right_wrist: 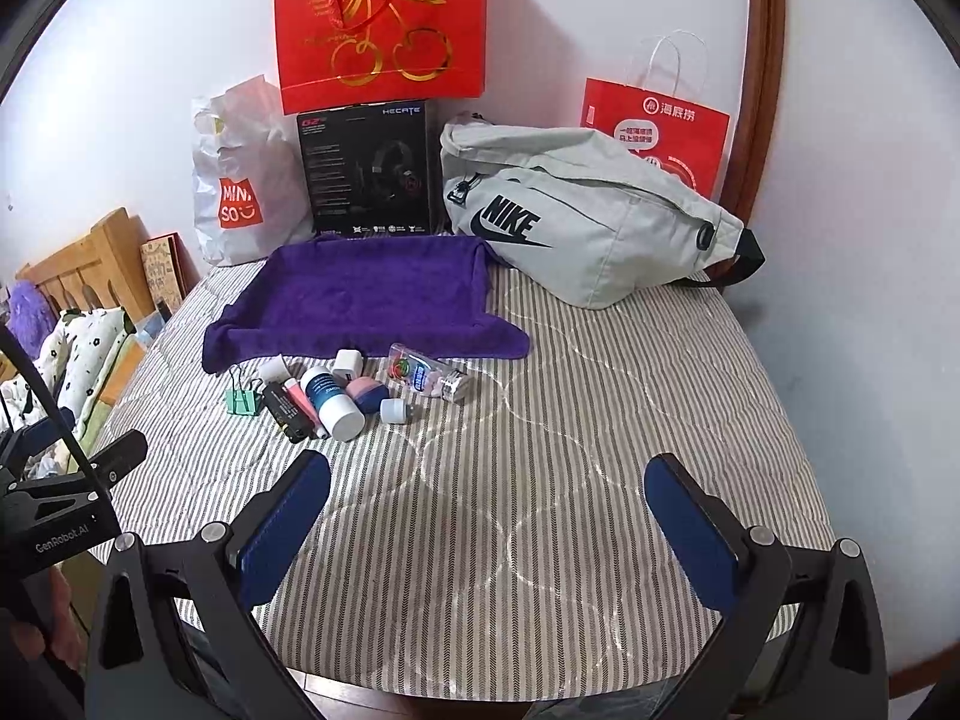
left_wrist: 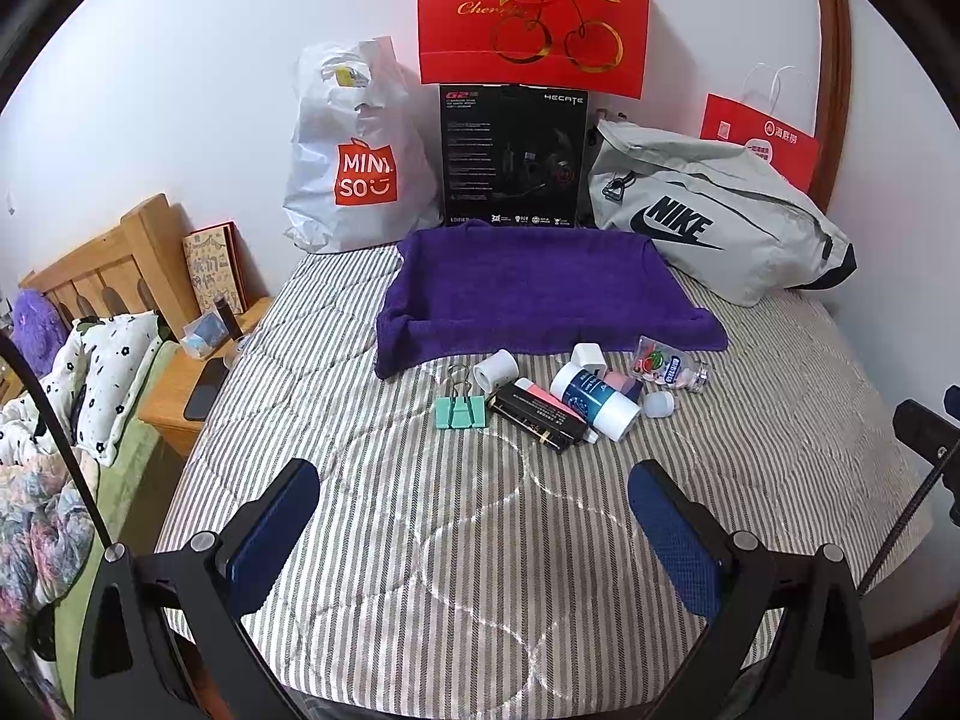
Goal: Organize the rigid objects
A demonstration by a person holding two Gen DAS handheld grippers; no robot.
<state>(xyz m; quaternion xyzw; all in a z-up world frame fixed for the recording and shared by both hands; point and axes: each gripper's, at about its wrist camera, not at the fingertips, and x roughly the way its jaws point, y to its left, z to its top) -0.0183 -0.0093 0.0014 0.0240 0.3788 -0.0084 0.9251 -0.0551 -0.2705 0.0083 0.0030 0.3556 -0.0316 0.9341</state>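
Both the left claw point(left_wrist: 474, 516) and the right claw point(right_wrist: 487, 510) hang released and empty over the striped bed point(right_wrist: 600, 420), so the sorting looks not yet begun. The clutter lies ahead of the left claw and ahead-left of the right: clip point(left_wrist: 459, 411), black box point(left_wrist: 537, 414), white bottle point(left_wrist: 594, 399), small jar point(left_wrist: 672, 367). Beyond waits the purple towel point(left_wrist: 528, 294), the likely destination; next move is probably a reach forward to close on one piece.

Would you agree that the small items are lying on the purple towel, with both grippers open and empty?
Not quite: the small items lie on the striped bedcover in front of the purple towel, as the left wrist view shows. Both grippers are open and empty.
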